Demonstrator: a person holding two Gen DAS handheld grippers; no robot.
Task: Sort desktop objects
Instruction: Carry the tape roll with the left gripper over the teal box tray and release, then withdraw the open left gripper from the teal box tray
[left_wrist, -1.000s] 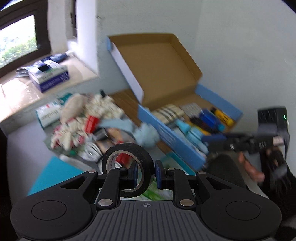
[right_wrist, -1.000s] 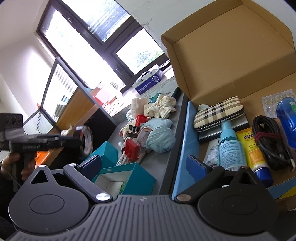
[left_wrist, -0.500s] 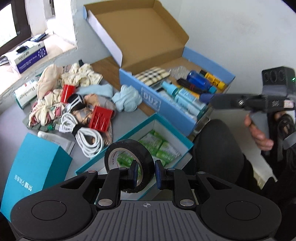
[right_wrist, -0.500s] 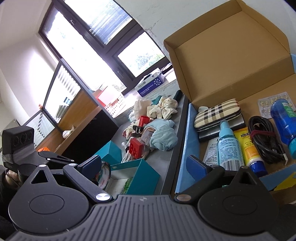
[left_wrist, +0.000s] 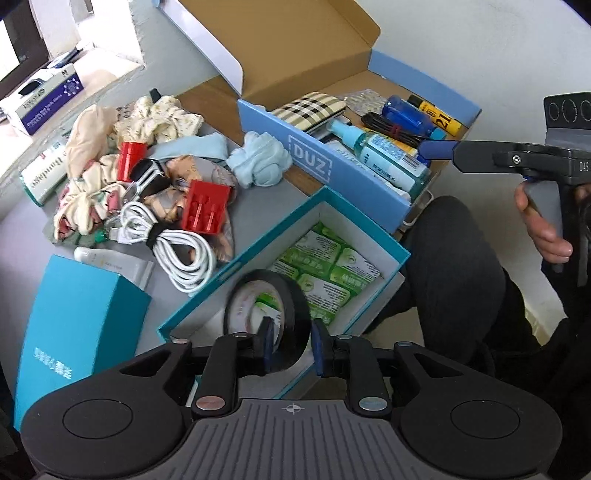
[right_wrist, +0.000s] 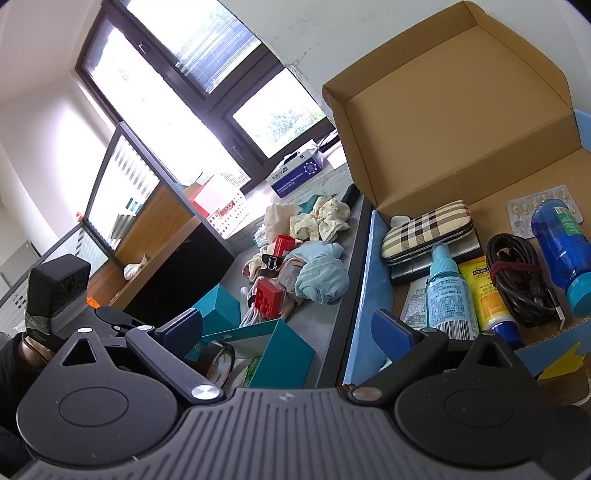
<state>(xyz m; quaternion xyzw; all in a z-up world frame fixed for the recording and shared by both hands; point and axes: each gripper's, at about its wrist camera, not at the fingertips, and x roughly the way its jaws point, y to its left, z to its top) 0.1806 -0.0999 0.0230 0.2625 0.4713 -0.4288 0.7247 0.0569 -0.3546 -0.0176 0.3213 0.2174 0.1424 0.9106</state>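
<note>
My left gripper (left_wrist: 290, 349) sits over the teal box (left_wrist: 236, 266), jaws parted a little; the black tape roll (left_wrist: 267, 317) stands on edge between them. Left pad looks in contact, right pad shows a gap, so I judge the roll is being let go or only barely held. Roll hangs just above the box's open interior, near the green packets (left_wrist: 325, 269) at the bottom. Makes sense: small loose stuff goes in this box, so tape is lined up to drop inside, not on the surface (left_wrist: 155, 280).

My right gripper (right_wrist: 286, 330) has its jaws wide apart, nothing between them. It waits near the front wall of the blue-and-brown carton (right_wrist: 360, 295), which holds the plaid case (right_wrist: 428, 230), spray bottle (right_wrist: 448, 299), yellow tube (right_wrist: 484, 295), black cable (right_wrist: 517, 280) and blue bottle (right_wrist: 561, 247). Likely parked there to stay out of the left side's way.

Unsorted pile on the surface: white cable (left_wrist: 177, 243), red block (left_wrist: 205, 212), light blue cloth (left_wrist: 260, 164), cream fabric (left_wrist: 162, 118). Teal lid (left_wrist: 81, 321) lies beside the box. Task looks partway done.
</note>
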